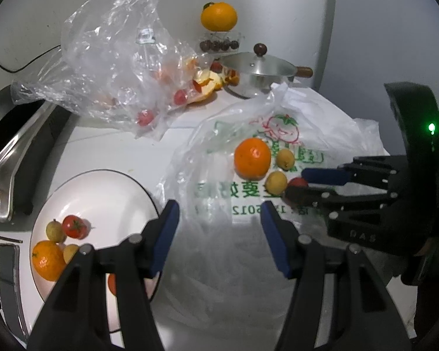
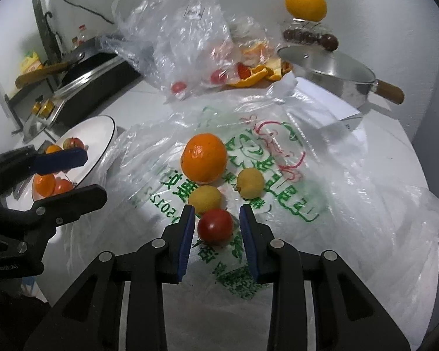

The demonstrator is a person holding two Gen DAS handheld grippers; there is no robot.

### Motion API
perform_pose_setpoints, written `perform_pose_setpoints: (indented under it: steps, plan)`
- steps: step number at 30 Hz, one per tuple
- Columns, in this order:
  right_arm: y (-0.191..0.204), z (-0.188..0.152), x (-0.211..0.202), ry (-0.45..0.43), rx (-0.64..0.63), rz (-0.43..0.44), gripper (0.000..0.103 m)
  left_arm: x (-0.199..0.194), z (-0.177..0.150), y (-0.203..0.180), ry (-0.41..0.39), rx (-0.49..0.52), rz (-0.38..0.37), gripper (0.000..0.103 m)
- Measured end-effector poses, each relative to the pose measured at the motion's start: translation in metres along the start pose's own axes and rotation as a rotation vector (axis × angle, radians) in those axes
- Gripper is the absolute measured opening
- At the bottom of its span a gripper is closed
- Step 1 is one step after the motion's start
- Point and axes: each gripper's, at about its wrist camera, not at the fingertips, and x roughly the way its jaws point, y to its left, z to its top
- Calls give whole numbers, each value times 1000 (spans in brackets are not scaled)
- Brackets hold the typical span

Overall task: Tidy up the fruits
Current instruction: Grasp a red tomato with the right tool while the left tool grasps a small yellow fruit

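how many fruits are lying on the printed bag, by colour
orange fruit: 1
yellow fruits: 2
red fruit: 1
total: 4

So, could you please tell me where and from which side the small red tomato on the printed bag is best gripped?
Probably across its round middle, from the near side and above. The red tomato already sits between the right claw pads with a slight gap. A yellow fruit touches its far side, so coming in from there looks blocked; its left and right flanks are free.
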Motion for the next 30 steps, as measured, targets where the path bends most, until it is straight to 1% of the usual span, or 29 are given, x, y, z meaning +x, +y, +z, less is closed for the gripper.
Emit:
perform_pose_setpoints:
  steps: [4,6,11,17,23,30]
  plan:
    - [1,-3,5,26,-15,10,33,3,1,-2,3,6,4,59]
    - [0,-5,5,25,-18,21,29,4,2,-5,5,14,5,59]
    - [-6,-7,-4,-1,-16,25,28,7,7,-17,4,35,7,59]
    - [-22,-6,-20,-41,5,14,28,16,13,-35,12,64,-5,59]
    - [-37,-6,-29,-62,18,6,28,32,17,-50,45,76,-22,59]
    - [-48,-7,-28,-69,32,15,28,50,21,-61,74,81,-30,58]
